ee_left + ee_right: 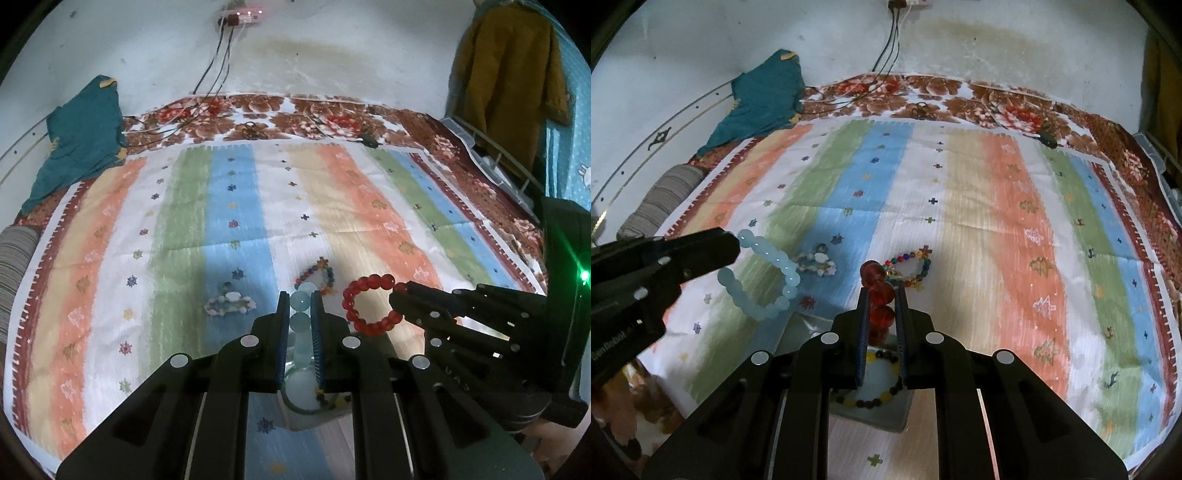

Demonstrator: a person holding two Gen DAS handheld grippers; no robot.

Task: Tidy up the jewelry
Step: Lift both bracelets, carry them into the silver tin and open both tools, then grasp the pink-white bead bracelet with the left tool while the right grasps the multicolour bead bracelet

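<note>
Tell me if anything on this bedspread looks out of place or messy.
Nothing looks spilled or broken. Two bracelets lie loose on the striped bedspread: a shell bracelet and a multicolored bead bracelet. The left tongs grip a pale blue bracelet, the right tongs a red bracelet.

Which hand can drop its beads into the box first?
Probably right: the right gripper holds the red bracelet over the box; the left gripper holds the blue bracelet beside its corner.

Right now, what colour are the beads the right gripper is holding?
Red bracelet, clearest in the left wrist view.
</note>
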